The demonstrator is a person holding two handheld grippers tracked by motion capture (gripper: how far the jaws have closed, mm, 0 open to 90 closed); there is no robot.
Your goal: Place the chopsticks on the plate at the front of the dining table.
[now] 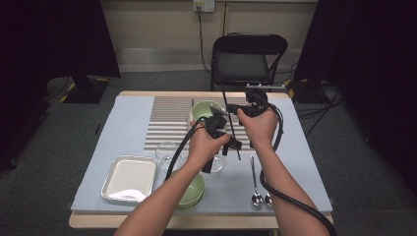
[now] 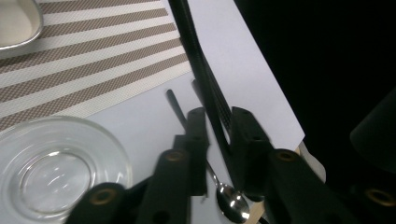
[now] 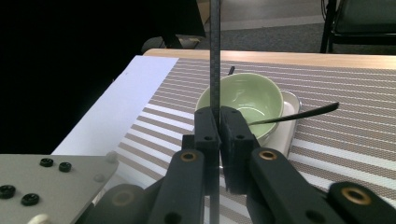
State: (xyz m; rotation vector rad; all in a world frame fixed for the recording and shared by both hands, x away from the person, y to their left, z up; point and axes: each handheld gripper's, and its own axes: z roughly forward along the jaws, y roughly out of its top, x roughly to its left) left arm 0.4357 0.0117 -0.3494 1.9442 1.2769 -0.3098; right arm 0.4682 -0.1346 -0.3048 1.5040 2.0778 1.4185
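Black woven rod: it hangs above the table's middle, near the mat's right edge. Its long axis runs from the near side up and away toward the far edge, leaning slightly left in the high view. In the right gripper view the rod stands straight up and is cut off at the top and bottom of the frame. In the left gripper view the rod crosses on a slant, its upper end also cut off.

The right gripper is clamped tight on the rod, jaws pressed to both sides. The left gripper has the rod between its jaws, which stand wider than the rod; light shows beside it. In the high view the right gripper sits farther along the rod and the left gripper nearer, and the hands hide much of both.

Behind the rod a green bowl rests on a small tray on the striped mat, with a dark handle sticking out right. An empty glass stands at the mat's near edge. 2 spoons lie toward the near right corner; 1 spoon shows below the left jaws. Near the near left corner lie a metal tray and a second bowl, half hidden by the left forearm.
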